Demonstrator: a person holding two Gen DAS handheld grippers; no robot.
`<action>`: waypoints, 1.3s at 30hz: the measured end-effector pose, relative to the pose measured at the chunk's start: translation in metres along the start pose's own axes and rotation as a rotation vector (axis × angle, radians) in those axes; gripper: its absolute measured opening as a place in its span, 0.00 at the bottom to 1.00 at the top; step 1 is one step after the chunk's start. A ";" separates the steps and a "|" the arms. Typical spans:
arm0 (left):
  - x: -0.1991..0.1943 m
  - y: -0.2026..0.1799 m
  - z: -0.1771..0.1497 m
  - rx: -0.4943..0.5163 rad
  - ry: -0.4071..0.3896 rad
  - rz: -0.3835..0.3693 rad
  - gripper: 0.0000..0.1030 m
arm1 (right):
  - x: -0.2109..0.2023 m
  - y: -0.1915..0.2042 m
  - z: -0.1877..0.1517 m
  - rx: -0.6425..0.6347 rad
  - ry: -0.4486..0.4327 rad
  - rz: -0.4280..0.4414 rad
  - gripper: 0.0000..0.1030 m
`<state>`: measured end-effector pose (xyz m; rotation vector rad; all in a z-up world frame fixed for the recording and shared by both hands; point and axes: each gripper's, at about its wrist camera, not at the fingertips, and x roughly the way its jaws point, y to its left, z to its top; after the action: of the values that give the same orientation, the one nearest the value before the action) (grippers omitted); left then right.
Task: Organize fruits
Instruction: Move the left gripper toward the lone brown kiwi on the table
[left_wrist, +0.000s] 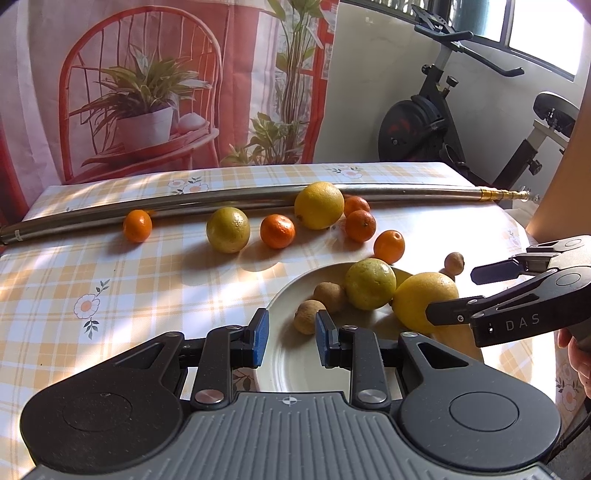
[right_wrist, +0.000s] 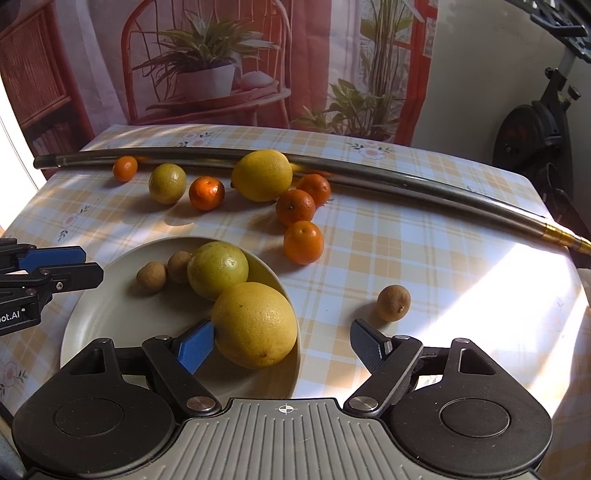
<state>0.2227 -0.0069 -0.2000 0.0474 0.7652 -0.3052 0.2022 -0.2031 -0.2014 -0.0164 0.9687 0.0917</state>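
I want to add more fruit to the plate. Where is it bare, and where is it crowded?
The plate is bare on its near-left part, beside the left gripper. Its far and right side is crowded: two small brown fruits, a green citrus and a big yellow citrus between the open right gripper fingers.

We see a glossy checked yellow-and-white tablecloth (right_wrist: 406, 236), a smooth round cream glazed plate (right_wrist: 110, 317), a long polished grey metal tube (right_wrist: 369, 177) with brass-coloured end, dimpled matt yellow citrus (right_wrist: 255, 325), 2 rough brown longans (right_wrist: 151, 277), matt black plastic gripper fingers (right_wrist: 369, 345).
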 end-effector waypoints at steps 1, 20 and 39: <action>0.000 0.000 0.000 0.000 0.000 0.000 0.28 | -0.001 0.000 0.000 0.002 0.001 0.000 0.74; -0.002 0.032 0.020 -0.078 -0.028 0.058 0.28 | -0.037 -0.051 0.012 0.184 -0.118 -0.029 0.61; -0.025 0.099 0.042 -0.164 -0.062 0.179 0.28 | -0.029 -0.078 0.002 0.247 -0.121 -0.089 0.49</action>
<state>0.2625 0.0875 -0.1594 -0.0481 0.7170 -0.0727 0.1943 -0.2827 -0.1786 0.1718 0.8522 -0.1081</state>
